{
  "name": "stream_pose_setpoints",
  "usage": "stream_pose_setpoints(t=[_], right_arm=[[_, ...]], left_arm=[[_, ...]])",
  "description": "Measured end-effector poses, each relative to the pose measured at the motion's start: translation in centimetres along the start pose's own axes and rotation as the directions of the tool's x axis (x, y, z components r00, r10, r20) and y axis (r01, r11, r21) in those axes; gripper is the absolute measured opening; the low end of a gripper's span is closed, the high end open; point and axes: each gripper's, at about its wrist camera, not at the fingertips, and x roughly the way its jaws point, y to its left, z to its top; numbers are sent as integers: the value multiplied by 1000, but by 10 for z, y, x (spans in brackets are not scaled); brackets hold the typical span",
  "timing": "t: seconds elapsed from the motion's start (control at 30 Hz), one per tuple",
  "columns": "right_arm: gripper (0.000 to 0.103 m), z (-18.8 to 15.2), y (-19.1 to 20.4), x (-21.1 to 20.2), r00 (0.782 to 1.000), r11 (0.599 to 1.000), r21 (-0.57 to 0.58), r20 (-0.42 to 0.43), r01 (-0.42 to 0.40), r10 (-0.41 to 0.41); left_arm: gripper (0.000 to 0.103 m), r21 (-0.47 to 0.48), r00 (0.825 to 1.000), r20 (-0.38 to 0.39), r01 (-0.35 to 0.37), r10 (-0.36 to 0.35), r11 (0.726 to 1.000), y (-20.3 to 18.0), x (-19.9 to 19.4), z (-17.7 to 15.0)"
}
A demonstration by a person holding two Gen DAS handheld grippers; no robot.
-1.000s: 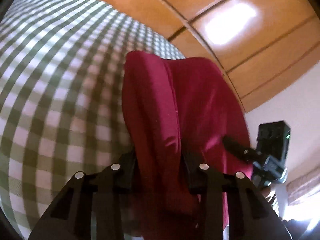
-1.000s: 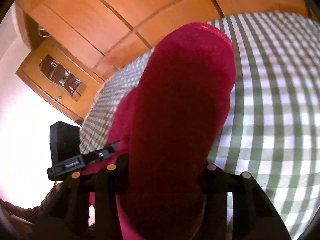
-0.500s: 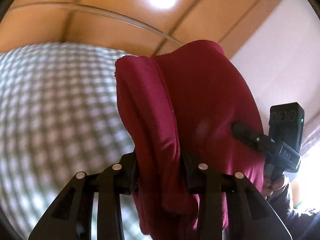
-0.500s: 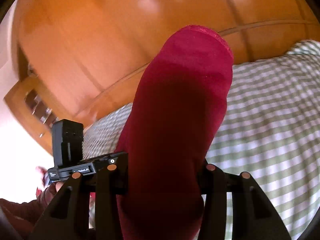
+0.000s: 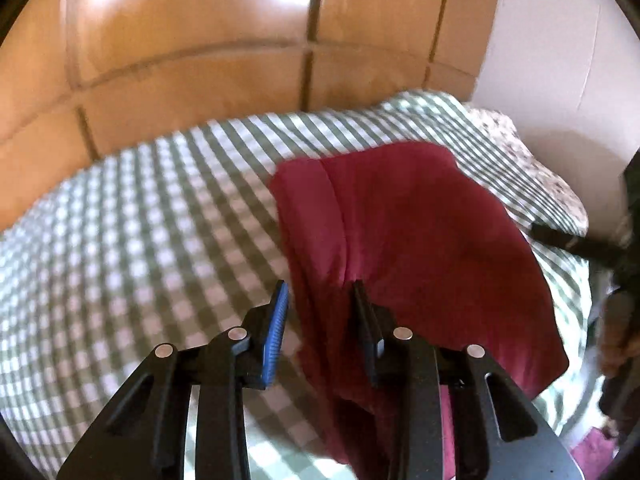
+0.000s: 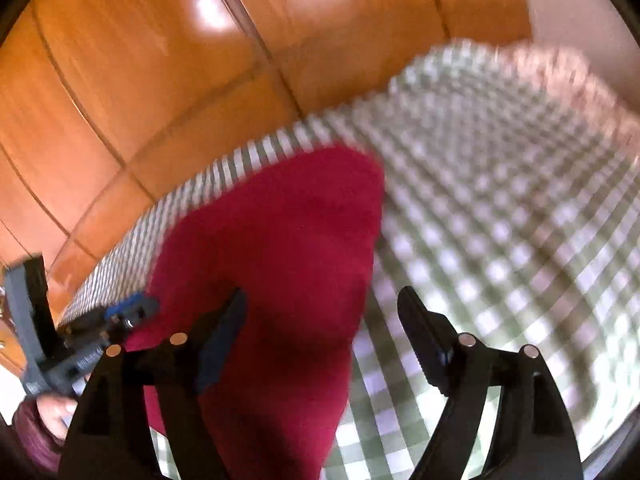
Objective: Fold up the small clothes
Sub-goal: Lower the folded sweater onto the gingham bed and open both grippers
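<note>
Crimson knit garment (image 5: 420, 240), soft and matte, folded into a thick pad with a stitched seam along its left edge, draped onto a green-and-white gingham bed cover (image 5: 140, 232). Cover is woven check, slightly rumpled; a pale floral-print pillow (image 5: 532, 168) sits at its far right corner. Behind it are glossy orange wood panels (image 5: 192, 40) with dark grooves and glare spots. No readable writing; both views motion-blurred.

Left gripper (image 5: 318, 300): black fingers, blue ribbed pad on the left one. Jaws part-open; the garment's seam edge runs between them against the right finger, clear of the blue pad, so no pinch.

Right gripper (image 6: 320, 308): jaws opening, already wide. Garment lies between them, against the left finger, with bare check cloth showing before the right finger. Not clamped.
</note>
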Motion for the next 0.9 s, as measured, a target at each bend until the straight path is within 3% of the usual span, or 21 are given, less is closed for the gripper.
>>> stream_pose_setpoints(t=[0.07,0.17,0.2,0.27,0.3,0.37,0.5,0.63,0.8,0.9], right_arm=[[70,6,25,1,1000,998,-54,5,11,-11],[66,-2,55,39,997,995,-87,-67,38,-44],[67,-11,60,51,993,990,-114,-80,78,-88],[69,-29,68,76,974,961,-195,-79,194,-213],[70,-33,70,80,972,955,-206,-52,215,-230],[71,-30,75,75,966,947,-210,-41,243,-257],[84,-29,79,47,970,960,-151,-11,238,-242],[89,-42,89,13,971,968,-80,10,238,-238],[100,-62,108,-14,959,956,-73,34,284,-283],[100,-74,117,-26,952,948,-83,43,307,-305]], left_arm=[[34,14,999,-3,-49,49,999,7,6,-5],[35,13,993,-16,-115,116,993,10,18,-13],[36,-11,993,-29,-119,118,993,14,25,-14],[54,-48,991,-21,-132,131,990,23,24,-19],[54,-65,992,-30,-123,121,990,28,23,-18],[59,-77,992,-33,-121,118,990,30,16,-18],[66,-148,990,-19,-139,138,979,32,-12,-18],[82,-179,984,37,-164,173,970,29,-47,-23],[88,-168,971,104,-195,214,966,23,-94,-35],[90,-161,963,143,-205,229,965,18,-117,-46]])
